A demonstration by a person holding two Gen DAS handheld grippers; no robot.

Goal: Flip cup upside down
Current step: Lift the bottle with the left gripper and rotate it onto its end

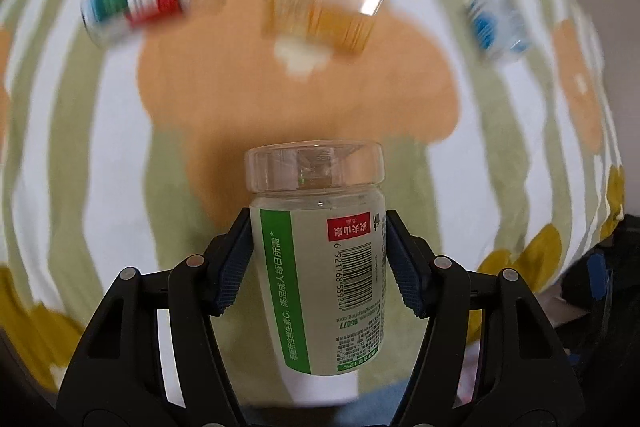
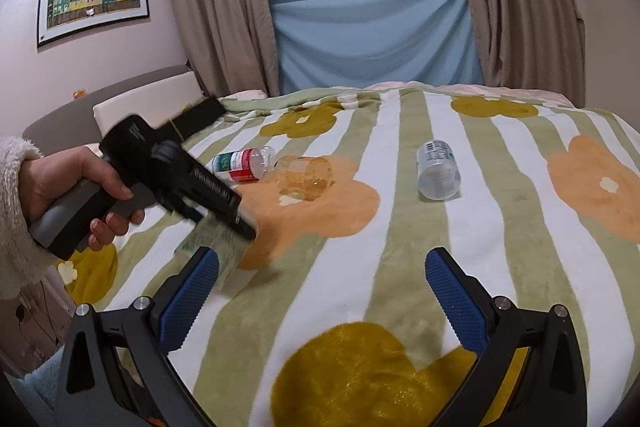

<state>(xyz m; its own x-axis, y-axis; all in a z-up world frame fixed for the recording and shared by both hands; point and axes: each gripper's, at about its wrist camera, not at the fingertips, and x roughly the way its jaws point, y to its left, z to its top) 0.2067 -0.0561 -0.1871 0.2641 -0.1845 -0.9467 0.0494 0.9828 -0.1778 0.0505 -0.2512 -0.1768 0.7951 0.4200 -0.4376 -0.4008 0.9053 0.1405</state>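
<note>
While the bed (image 2: 400,227) fills both views, the left hand-held gripper (image 1: 318,263) is clamped on the cup (image 1: 320,267), label text upside down. Right hand-held gripper (image 2: 320,291) hangs wide open, nothing in it. Ahead of it lie three more cut bottles: amber (image 2: 306,177), clear (image 2: 438,171), red-green (image 2: 240,165).

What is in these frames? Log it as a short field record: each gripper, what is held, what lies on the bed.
left gripper: shut on green-label cup
right gripper: open, holds nothing
held cup: label text reads inverted in left wrist view
lying on blanket: red-label cup, amber cup, blue-label cup
left hand: grips gripper handle
</note>
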